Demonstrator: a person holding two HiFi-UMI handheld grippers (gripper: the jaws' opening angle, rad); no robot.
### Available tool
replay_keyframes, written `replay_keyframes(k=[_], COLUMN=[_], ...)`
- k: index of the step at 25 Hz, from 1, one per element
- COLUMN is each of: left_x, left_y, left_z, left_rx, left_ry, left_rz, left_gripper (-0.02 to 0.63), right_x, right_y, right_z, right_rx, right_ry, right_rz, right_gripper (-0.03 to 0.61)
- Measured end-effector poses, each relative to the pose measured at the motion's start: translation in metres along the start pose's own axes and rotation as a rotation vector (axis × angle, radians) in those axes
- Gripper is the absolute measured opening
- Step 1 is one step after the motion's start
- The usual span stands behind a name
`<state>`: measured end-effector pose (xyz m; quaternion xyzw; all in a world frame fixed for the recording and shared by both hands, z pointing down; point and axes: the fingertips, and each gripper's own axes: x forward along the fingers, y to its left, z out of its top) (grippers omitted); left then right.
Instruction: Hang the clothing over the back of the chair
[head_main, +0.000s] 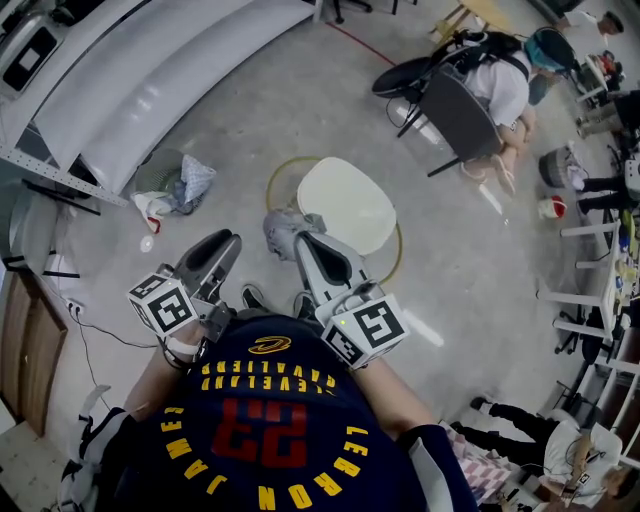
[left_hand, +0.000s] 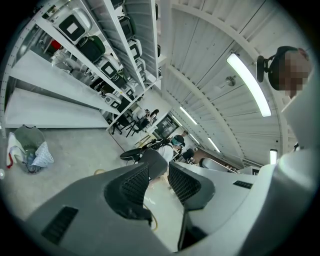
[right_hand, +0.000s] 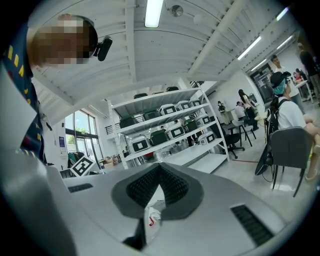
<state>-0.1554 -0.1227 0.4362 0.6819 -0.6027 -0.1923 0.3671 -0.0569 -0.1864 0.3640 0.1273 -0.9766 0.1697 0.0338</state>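
At the far left of the head view, a round waste bin (head_main: 158, 170) is sitting on the concrete floor (head_main: 230, 120) with a bluish bag (head_main: 196, 180) bunched against it. The left gripper view is showing the same bin (left_hand: 26, 137) below a tall white storage rack (left_hand: 95, 55).

The person in the navy jersey (head_main: 270, 430) is holding the left hand-held gripper (head_main: 226, 241) out over the floor, well left of the chair. Its jaws are standing apart (left_hand: 159, 169) with nothing between them. Only the floor and a distant dark chair are showing through the gap.

Just right of it, the grey garment (head_main: 281, 228) is bunching at the tip of the right hand-held gripper (head_main: 302, 243), beside the near left edge of the white chair (head_main: 345, 205). It is not lying over the chair's back. In the right gripper view the jaws are pressing together (right_hand: 159, 170), and a pale sliver of fabric with a red mark (right_hand: 151, 218) is sitting pinched in the slot beneath them.

A yellowish ring (head_main: 272, 178) is circling the floor around the white chair.

Farther right, a seated person (head_main: 505, 88) is leaning forward on a dark chair (head_main: 458, 112). The right gripper view is showing that person (right_hand: 287, 114) and chair (right_hand: 291, 146) at its right edge, beyond a rack of cases (right_hand: 170, 131).
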Motion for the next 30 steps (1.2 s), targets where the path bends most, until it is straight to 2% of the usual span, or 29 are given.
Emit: replay_keyframes(k=[30], left_x=[0.004], left_y=[-0.018], left_z=[-0.011], left_rx=[0.003], left_ry=[0.0], left_rz=[0.005], left_gripper=[0.129], right_x=[-0.019], right_y=[-0.005], right_z=[0.001], right_rx=[0.012], right_ry=[0.008], right_rz=[0.01], right_gripper=[0.009])
